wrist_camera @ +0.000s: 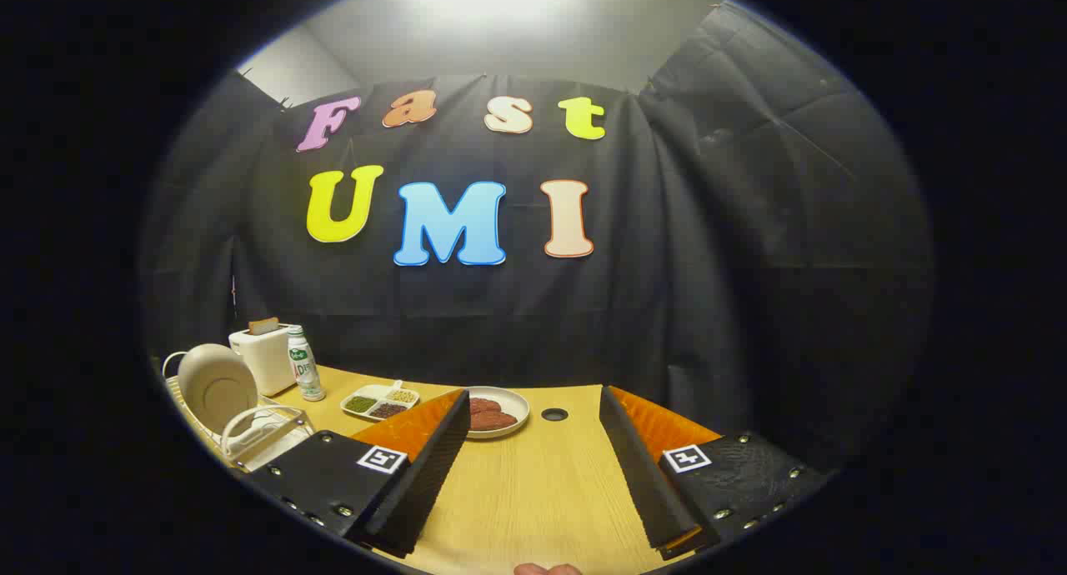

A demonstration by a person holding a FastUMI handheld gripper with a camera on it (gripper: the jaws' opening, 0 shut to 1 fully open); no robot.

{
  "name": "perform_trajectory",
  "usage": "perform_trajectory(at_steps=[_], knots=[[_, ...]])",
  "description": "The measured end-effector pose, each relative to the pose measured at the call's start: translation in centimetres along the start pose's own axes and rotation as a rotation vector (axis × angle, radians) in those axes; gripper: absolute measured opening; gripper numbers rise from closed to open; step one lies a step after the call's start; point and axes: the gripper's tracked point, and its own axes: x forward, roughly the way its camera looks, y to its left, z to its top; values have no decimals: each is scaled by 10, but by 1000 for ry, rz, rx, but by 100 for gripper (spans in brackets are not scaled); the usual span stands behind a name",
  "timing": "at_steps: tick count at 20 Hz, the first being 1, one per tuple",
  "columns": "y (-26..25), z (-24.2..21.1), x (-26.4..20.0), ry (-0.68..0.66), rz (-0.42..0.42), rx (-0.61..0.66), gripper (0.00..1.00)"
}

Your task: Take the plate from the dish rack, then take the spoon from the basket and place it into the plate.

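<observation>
The tongs (533, 467) are wide open and hold nothing, with bare wooden surface (533, 492) between the fingers. At ten o'clock from them, the plate (217, 387) stands upright in the dish rack (250, 437). A dish of food (496, 412) sits just ahead at twelve o'clock.

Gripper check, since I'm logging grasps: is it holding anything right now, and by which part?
Nothing is held. The gripper is open over the table; the plate stands in the dish rack.

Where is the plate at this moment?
The plate stands upright in the dish rack, left of the open gripper, next to the toaster.
</observation>
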Motion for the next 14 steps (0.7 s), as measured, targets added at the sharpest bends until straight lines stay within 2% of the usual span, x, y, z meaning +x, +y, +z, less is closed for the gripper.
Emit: perform_trajectory(at_steps=[4, 6, 14], knots=[[41, 57, -39, -23, -3, 66, 96], [69, 80, -48, -59, 27, 65, 96], [149, 121, -47, -109, 112, 32, 96]])
